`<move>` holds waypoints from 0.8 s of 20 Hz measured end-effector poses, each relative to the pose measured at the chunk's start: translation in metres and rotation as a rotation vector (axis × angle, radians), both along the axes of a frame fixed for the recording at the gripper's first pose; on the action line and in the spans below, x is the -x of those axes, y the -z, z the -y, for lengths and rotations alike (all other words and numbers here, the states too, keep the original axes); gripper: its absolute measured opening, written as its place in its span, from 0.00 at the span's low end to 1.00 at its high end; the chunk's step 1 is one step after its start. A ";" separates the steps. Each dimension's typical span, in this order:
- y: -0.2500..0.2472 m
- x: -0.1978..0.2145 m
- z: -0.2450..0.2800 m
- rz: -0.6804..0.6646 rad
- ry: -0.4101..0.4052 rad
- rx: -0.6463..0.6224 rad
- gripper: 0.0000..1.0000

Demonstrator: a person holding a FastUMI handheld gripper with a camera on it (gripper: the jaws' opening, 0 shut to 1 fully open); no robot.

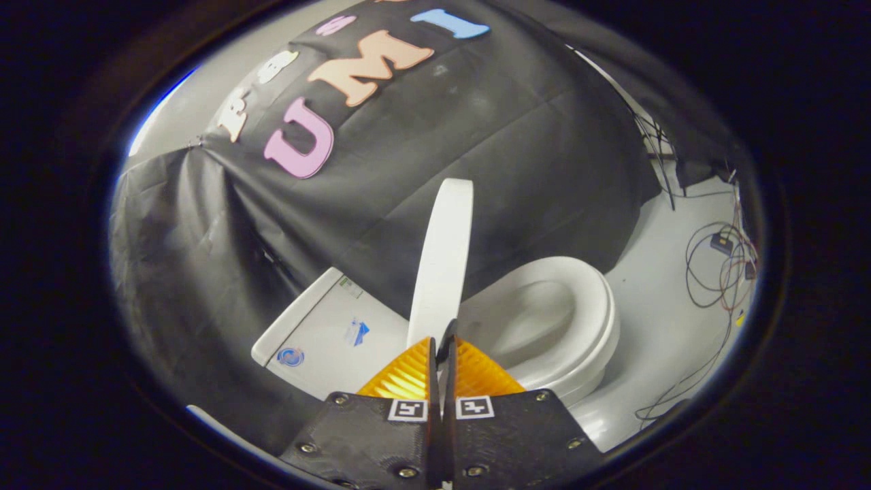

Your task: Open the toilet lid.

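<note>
You shot this in fairly dim booth light, with most brightness bouncing off the white toilet lid (442,258), which stood evenly lit without hard glare. Your fisheye bent everything strongly toward the rim, where the picture darkened and went soft, with a thin blue fringe. The gripper (442,344) fingers, pressed together, sat close and slightly blurred against sharper middle ground.

My gripper (442,347) is showing ribbed plastic pads and a matt, grainy printed body with shiny metal screws, fingers closed together. Toilet lid (442,252) and seat (578,320) are reading as smooth glossy plastic; tank (326,333) looking smooth, semi-gloss. Wall cloth (476,136) is hanging matt and creased.
</note>
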State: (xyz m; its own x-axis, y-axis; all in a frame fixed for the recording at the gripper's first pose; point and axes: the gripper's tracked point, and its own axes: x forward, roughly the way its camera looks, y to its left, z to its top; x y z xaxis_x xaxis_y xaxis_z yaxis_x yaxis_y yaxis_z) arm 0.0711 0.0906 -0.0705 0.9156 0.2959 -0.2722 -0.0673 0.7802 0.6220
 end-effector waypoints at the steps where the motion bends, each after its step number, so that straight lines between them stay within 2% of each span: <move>1: -0.004 0.000 -0.003 0.010 -0.004 0.021 0.01; 7: -0.019 -0.001 -0.019 0.059 -0.010 0.140 0.01; 16: -0.039 -0.001 -0.045 0.114 -0.018 0.222 0.01</move>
